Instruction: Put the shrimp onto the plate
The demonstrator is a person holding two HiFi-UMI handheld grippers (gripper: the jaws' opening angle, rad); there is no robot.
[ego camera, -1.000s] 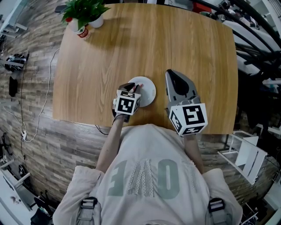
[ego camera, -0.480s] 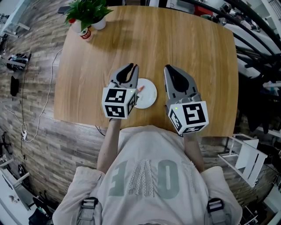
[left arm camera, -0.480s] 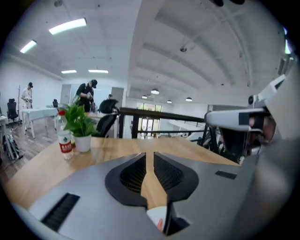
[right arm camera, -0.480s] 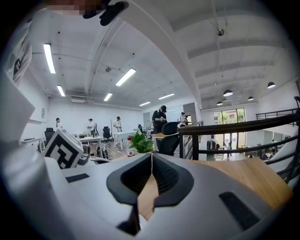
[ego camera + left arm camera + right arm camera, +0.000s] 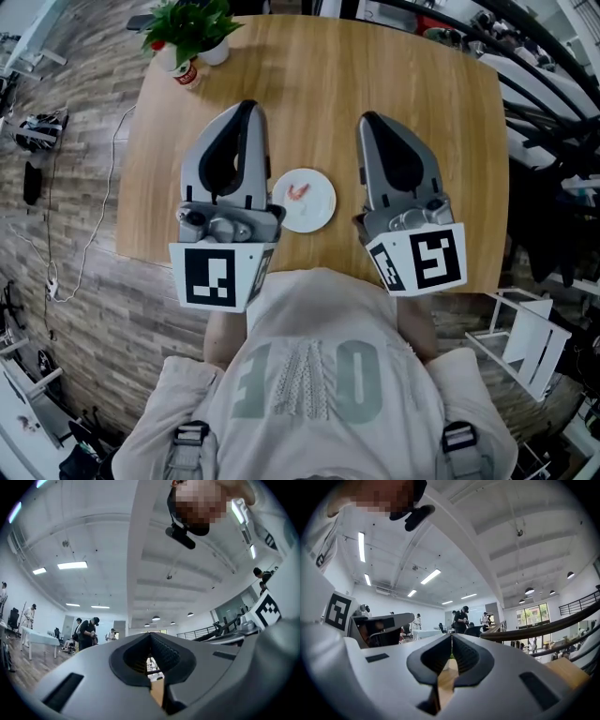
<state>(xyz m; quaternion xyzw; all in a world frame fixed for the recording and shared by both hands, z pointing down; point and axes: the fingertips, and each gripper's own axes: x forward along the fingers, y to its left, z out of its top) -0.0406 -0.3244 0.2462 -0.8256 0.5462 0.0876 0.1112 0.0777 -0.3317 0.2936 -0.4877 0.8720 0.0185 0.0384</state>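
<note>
Left gripper [image 5: 246,107]: jaws together, empty, now lifted off plate [image 5: 321,212], at its 9 o'clock; right gripper [image 5: 371,120]: jaws together, empty; shrimp [image 5: 298,192] on plate.

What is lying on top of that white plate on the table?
One small pink shrimp lies on the plate, left of its middle; the rest looks bare. The left gripper hides the plate's left edge.
</note>
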